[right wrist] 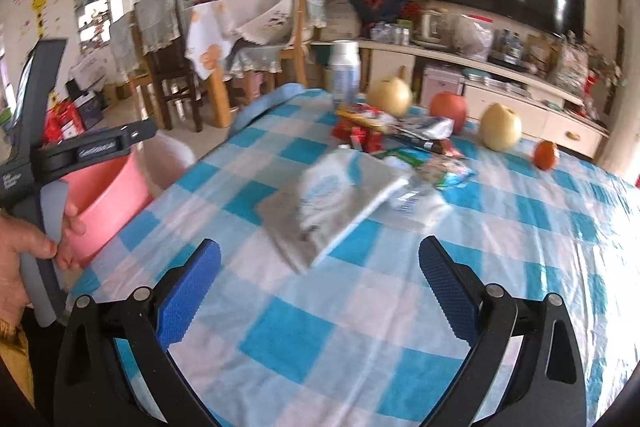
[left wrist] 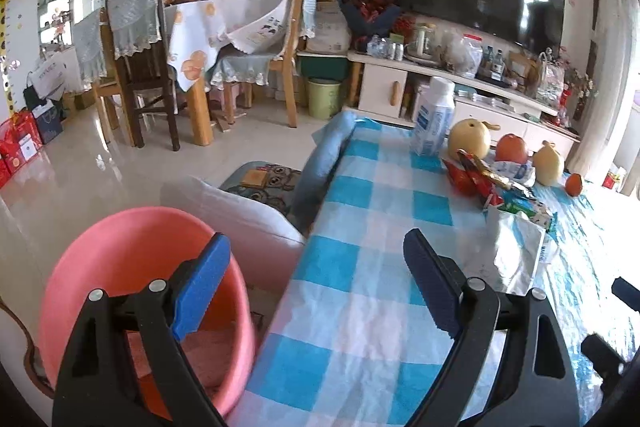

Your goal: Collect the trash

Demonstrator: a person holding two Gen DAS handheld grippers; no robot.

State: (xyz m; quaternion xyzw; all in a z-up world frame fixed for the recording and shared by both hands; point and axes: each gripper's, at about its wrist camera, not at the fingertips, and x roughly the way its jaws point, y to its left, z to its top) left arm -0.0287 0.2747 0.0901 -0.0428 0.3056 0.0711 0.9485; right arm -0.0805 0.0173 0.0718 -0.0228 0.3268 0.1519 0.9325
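While both hover: nothing gripped
Left gripper (left wrist: pixel 316 281): fingers spread wide, empty, at tabletop (left wrist: pixel 360 247) edge above pink bin (left wrist: pixel 120 247)
Right gripper (right wrist: pixel 320 285): fingers wide apart, empty
Trash: wrappers (right wrist: pixel 348 203) mid-tabletop, near fruit (right wrist: pixel 500 127)

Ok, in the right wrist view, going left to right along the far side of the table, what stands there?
Bottle → pear → apple → second pear → small orange.
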